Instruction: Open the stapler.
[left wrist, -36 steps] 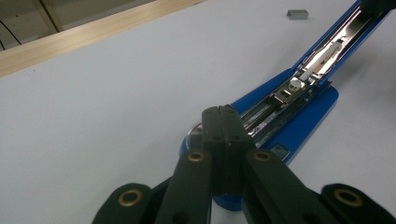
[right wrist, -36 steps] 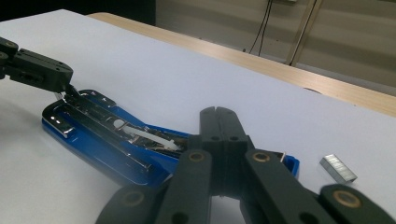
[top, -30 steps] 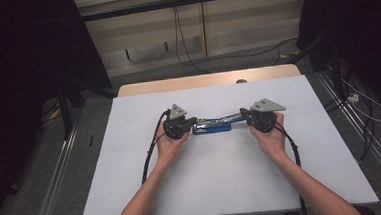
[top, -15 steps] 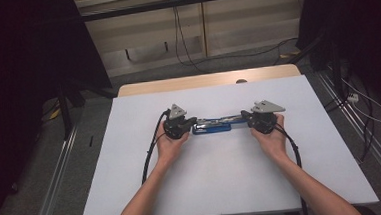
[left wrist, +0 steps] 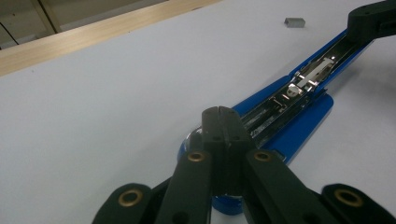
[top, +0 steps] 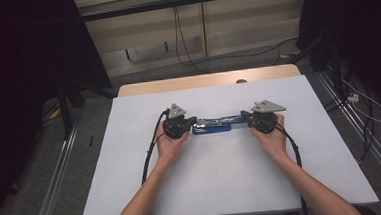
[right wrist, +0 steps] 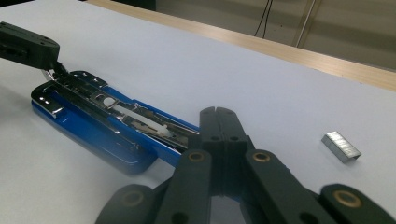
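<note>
Nothing has moved since a second ago: both hands sit in the same spots and the stapler lies where it did.

One person sits at the table, and two bare forearms come in from the near edge. Each hand holds one black two-jaw gripper with a grey three-cornered plate on top, so there are two grippers. One big white sheet [top: 223, 180] covers the table, and one strip of light wood shows at the far edge.

One blue stapler with a shiny metal track [top: 212, 125] lies flat in the middle of the sheet, between the two grippers. It is folded wide open, so its blue base and its long metal top stretch out in one line.

The left gripper [top: 193, 122] has its two jaws pressed tight together with nothing between them. From the left gripper view, the closed tips [left wrist: 223, 122] sit right over the round blue end of the stapler [left wrist: 299, 100]; I cannot tell if they touch it.

The right gripper [top: 244, 117] is squeezed closed too, and it grips nothing. In the right gripper view its closed tips [right wrist: 223, 122] sit just at the other end of the stapler [right wrist: 107, 126], over the metal track.

One small grey block of staples [right wrist: 341, 146] lies on the sheet by itself, near the right gripper and apart from the stapler.

Two black cables trail back from the grippers, one along each arm.
</note>
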Action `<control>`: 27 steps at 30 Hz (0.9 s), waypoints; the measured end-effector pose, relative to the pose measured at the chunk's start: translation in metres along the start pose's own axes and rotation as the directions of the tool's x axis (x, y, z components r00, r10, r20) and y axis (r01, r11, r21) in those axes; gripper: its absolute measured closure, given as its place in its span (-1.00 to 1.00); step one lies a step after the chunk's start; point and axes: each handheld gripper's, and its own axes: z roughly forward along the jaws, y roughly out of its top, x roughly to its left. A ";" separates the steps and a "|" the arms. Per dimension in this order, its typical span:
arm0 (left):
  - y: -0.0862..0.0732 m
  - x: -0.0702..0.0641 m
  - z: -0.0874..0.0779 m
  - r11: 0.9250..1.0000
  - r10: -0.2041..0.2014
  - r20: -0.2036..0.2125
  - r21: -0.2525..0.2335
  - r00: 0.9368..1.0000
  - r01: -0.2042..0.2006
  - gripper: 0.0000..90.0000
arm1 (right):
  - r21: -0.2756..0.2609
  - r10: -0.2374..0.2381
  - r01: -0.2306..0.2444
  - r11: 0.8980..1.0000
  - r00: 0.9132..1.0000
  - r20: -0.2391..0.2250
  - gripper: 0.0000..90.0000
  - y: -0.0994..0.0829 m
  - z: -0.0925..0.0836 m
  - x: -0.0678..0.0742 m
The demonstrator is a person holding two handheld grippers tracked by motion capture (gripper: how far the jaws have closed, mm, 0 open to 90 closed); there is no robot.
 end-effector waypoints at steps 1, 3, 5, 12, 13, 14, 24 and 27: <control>0.001 0.000 -0.001 1.000 0.001 0.000 -0.003 1.000 -0.001 1.00 | -0.001 0.002 -0.002 1.000 1.000 -0.004 1.00 0.000 0.000 0.000; 0.001 0.000 -0.001 1.000 0.003 0.001 -0.004 1.000 -0.003 1.00 | -0.009 0.003 -0.004 1.000 1.000 -0.009 1.00 0.001 -0.001 0.000; 0.001 0.000 -0.001 1.000 -0.003 0.002 -0.004 1.000 0.003 1.00 | -0.014 0.003 -0.004 1.000 1.000 -0.019 1.00 0.001 -0.001 -0.001; 0.002 -0.001 -0.003 1.000 -0.005 0.010 -0.022 1.000 0.005 0.88 | -0.033 0.013 -0.014 0.999 0.999 -0.036 0.89 0.003 -0.003 -0.003; 0.003 -0.001 -0.003 1.000 -0.003 0.008 -0.023 1.000 0.003 0.84 | -0.039 0.013 -0.015 0.999 0.999 -0.034 0.86 0.004 -0.004 -0.004; 0.003 -0.001 -0.004 1.000 -0.009 0.009 -0.024 1.000 0.009 0.80 | -0.041 0.018 -0.020 0.999 0.999 -0.038 0.82 0.004 -0.005 -0.005; 0.005 0.000 -0.022 0.996 -0.040 -0.007 -0.079 0.999 0.039 0.16 | -0.048 0.031 -0.033 0.998 0.998 -0.055 0.34 0.007 -0.009 -0.007; 0.004 0.001 -0.027 0.996 -0.040 -0.021 -0.080 0.999 0.038 -0.14 | -0.048 0.033 -0.036 0.998 0.998 -0.056 0.14 0.007 -0.009 -0.007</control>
